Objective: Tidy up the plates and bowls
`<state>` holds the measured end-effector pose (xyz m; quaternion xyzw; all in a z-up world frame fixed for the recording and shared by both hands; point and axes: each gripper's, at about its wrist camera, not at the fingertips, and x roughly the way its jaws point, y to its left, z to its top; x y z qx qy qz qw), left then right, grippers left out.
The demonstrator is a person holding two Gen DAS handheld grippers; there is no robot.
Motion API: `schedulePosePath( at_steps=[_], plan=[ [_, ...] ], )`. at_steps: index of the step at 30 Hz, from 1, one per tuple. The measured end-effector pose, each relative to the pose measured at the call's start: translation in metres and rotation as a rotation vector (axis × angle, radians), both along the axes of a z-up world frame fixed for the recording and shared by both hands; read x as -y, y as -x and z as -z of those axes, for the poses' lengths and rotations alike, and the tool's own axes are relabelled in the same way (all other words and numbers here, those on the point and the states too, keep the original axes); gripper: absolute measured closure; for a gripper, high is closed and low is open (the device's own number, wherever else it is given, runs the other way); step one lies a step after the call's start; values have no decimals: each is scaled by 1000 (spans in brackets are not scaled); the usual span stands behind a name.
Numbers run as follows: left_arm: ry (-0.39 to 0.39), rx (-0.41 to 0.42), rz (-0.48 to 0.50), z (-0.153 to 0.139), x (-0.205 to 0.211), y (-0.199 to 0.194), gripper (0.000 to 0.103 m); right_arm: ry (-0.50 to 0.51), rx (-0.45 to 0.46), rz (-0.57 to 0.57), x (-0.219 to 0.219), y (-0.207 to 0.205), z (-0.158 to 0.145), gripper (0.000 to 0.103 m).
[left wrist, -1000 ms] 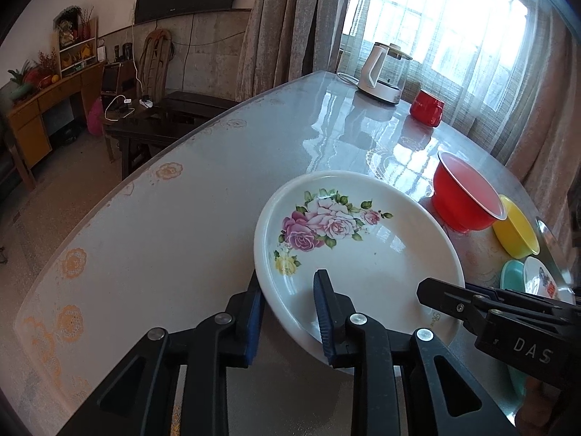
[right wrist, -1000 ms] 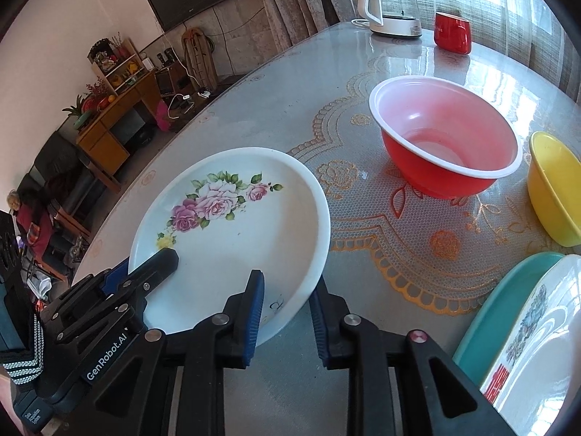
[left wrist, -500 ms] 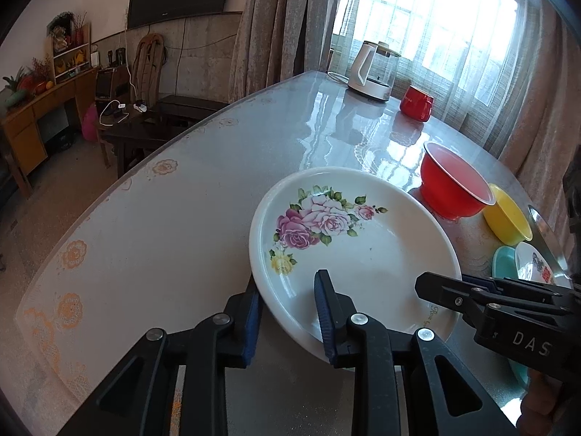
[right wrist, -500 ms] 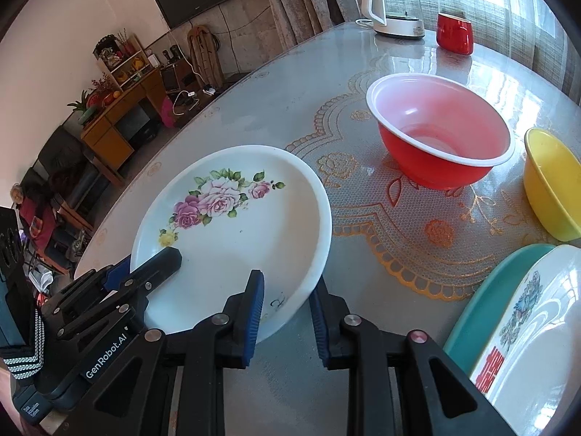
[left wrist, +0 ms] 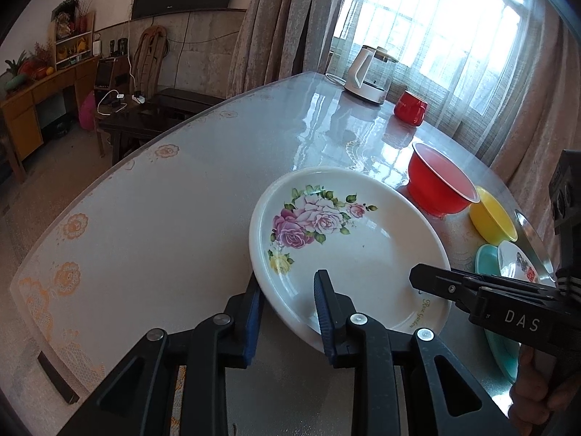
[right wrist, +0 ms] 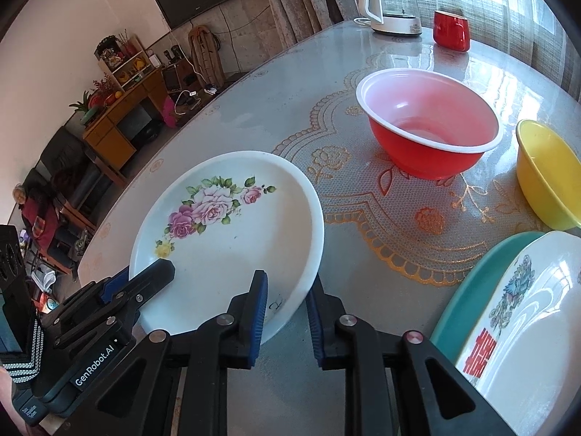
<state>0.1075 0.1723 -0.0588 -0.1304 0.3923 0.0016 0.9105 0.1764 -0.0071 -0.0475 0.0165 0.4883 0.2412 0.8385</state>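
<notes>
A large white plate with pink roses (left wrist: 348, 250) (right wrist: 232, 239) is held above the table by both grippers. My left gripper (left wrist: 287, 298) is shut on its near-left rim, one finger over and one under. My right gripper (right wrist: 287, 301) is shut on its near-right rim; it also shows in the left wrist view (left wrist: 472, 290). A red bowl (right wrist: 428, 127) (left wrist: 439, 185) and a yellow bowl (right wrist: 548, 174) (left wrist: 492, 218) stand on the table beyond the plate. A white decorated plate (right wrist: 533, 319) lies on a teal plate (right wrist: 468, 290) at the near right.
A white kettle (right wrist: 392, 0) and a red mug (right wrist: 450, 31) stand at the table's far end by the curtained window. The table's left edge (left wrist: 120, 170) drops to the floor, with a dark side table and a wooden cabinet beyond.
Both grippers have lifted the rose plate a little and drawn back from the bowls. The grips have not changed.
</notes>
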Motion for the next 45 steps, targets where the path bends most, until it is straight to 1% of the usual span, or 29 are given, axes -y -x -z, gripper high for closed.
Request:
schedulePosePath(
  at_steps=[5, 7, 9, 13, 20, 26, 33, 40, 45],
  plan=[
    [-5, 0, 3, 0, 3, 7, 75, 1, 13, -7, 3, 1, 0, 83],
    [-18, 5, 9, 0, 5, 9, 75, 0, 19, -14, 4, 3, 1, 83],
    [-30, 1, 10, -2, 8, 11, 75, -13, 4, -6, 7, 3, 3, 83],
    [-52, 22, 20, -6, 13, 16, 75, -16, 18, -7, 11, 7, -1, 83],
    [-46, 60, 32, -17, 13, 27, 75, -36, 49, -16, 16, 10, -6, 83],
    [-47, 84, 57, -27, 25, 30, 75, -55, 75, 4, 30, 17, -14, 83],
    [-70, 131, 117, -44, 48, 33, 75, -86, 100, 43, 51, 28, -26, 83],
    [-87, 157, 191, -54, 76, 34, 75, -116, 113, 101, 86, 35, -34, 83],
    [-77, 169, 254, -60, 98, 33, 75, -130, 123, 147, 111, 42, -39, 83]
  ],
)
